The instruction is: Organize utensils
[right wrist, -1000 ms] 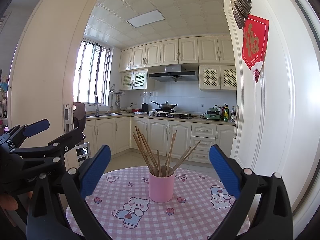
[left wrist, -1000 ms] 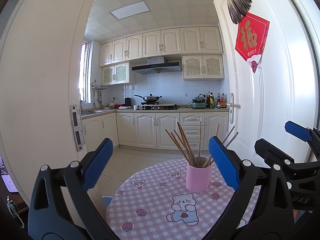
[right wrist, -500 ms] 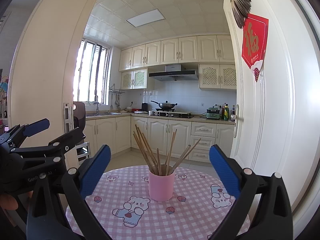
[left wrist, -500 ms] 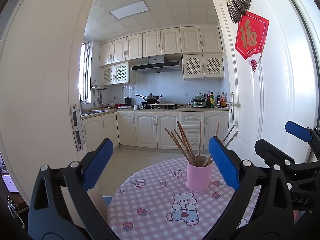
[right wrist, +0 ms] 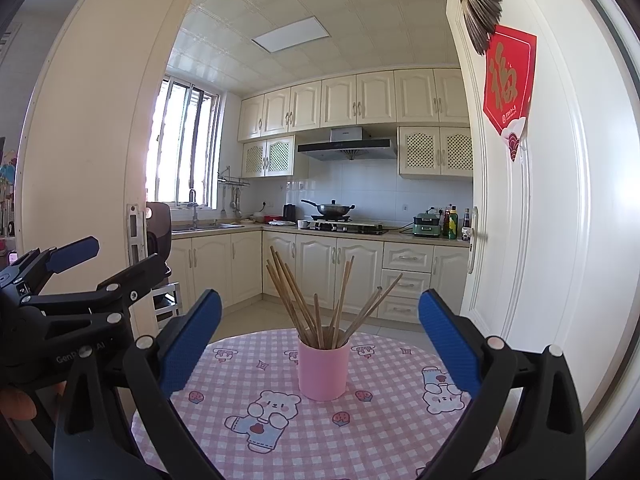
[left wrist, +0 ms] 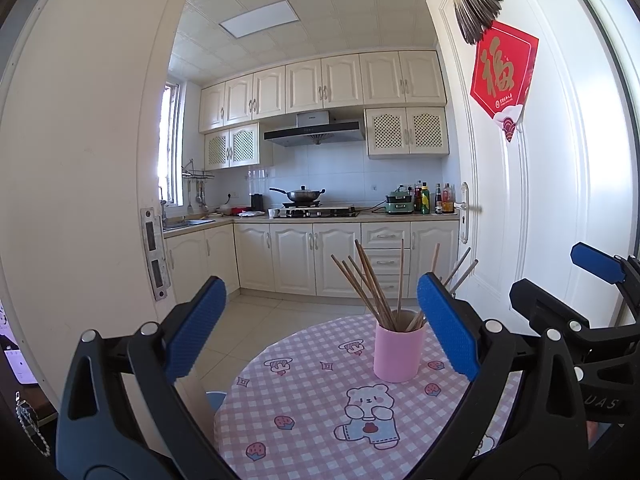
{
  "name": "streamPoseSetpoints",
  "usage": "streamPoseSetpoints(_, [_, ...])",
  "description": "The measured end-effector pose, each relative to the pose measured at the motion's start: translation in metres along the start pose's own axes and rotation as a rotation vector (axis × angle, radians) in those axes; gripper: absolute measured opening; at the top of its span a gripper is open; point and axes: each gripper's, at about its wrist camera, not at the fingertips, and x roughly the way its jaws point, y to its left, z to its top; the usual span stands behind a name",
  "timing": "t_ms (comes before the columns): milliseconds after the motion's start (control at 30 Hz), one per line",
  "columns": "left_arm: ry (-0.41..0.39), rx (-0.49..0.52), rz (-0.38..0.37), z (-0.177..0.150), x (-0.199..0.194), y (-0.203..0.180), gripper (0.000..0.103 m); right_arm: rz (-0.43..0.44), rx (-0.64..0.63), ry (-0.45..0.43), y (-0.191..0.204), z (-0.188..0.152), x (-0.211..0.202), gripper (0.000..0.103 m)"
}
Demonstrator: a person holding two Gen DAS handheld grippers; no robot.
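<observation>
A pink cup (left wrist: 398,350) holding several wooden chopsticks (left wrist: 374,284) stands on a round table with a pink checked cloth (left wrist: 312,412). It also shows in the right wrist view (right wrist: 323,369), with the chopsticks (right wrist: 316,300) fanned out. My left gripper (left wrist: 320,332) is open and empty, held above the near side of the table. My right gripper (right wrist: 318,344) is open and empty, centred on the cup but short of it. Each gripper shows at the edge of the other's view.
A white door (left wrist: 532,200) stands open at the right, with a red hanging (left wrist: 502,76). A door frame (left wrist: 92,200) is at the left. Behind is a kitchen with cabinets (left wrist: 312,260) and a stove with a wok (left wrist: 302,196).
</observation>
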Motion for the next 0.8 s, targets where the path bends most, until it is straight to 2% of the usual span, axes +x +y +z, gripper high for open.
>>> streamPoseSetpoints(800, [0.003, -0.002, 0.003, -0.0014, 0.0016, 0.0019, 0.095, 0.005, 0.002, 0.010, 0.0004, -0.0019, 0.0017, 0.095])
